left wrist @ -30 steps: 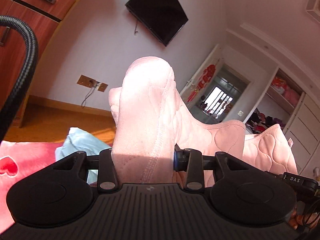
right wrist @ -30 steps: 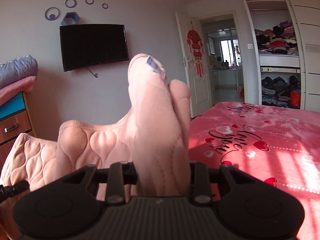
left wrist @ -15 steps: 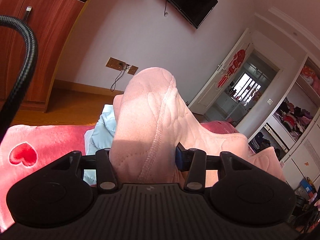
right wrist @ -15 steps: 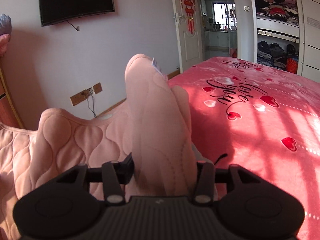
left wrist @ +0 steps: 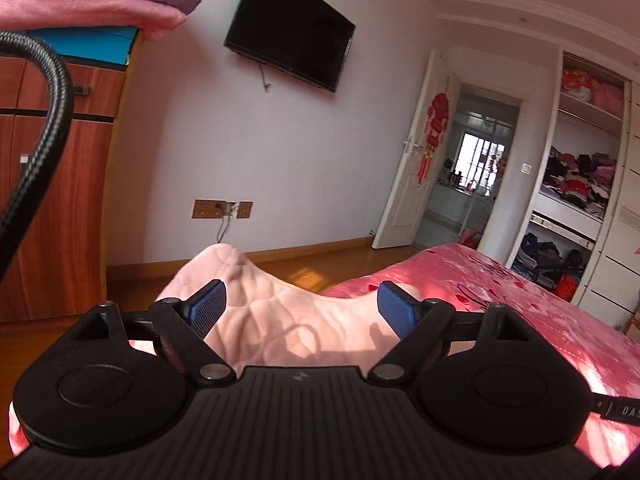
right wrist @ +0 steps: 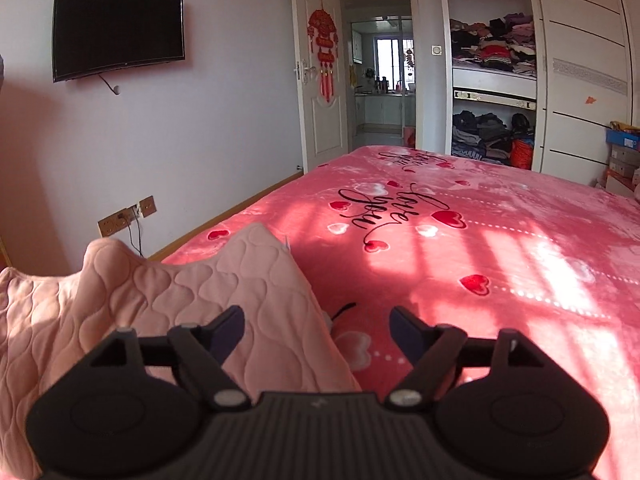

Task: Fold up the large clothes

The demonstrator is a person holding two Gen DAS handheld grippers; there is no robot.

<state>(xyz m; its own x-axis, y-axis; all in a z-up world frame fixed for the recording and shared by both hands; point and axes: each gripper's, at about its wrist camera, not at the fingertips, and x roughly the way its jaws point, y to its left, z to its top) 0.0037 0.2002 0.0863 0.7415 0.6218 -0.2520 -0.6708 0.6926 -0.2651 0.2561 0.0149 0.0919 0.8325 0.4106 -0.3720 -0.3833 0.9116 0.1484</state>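
Observation:
A pale pink quilted garment (left wrist: 280, 320) with a heart pattern lies on the red heart-print bedspread (right wrist: 480, 240) near the bed's edge. In the left wrist view my left gripper (left wrist: 302, 308) is open, its blue pads (left wrist: 208, 308) spread apart above the garment. In the right wrist view the garment (right wrist: 192, 300) lies at the lower left with one corner standing up. My right gripper (right wrist: 316, 328) is open and empty, with the garment's right edge between its fingers.
A wooden cabinet (left wrist: 60, 200) with stacked blankets on top (left wrist: 100, 0) stands to the left. A wall TV (right wrist: 118, 32), wall sockets (right wrist: 128, 216), an open door (right wrist: 384, 80) and an open wardrobe with clothes (right wrist: 492, 92) lie beyond the bed. Boxes (right wrist: 622, 160) stand at the far right.
Both grippers held up bunches of the pink garment earlier. Both have now opened and let go, and the garment lies on the bed.

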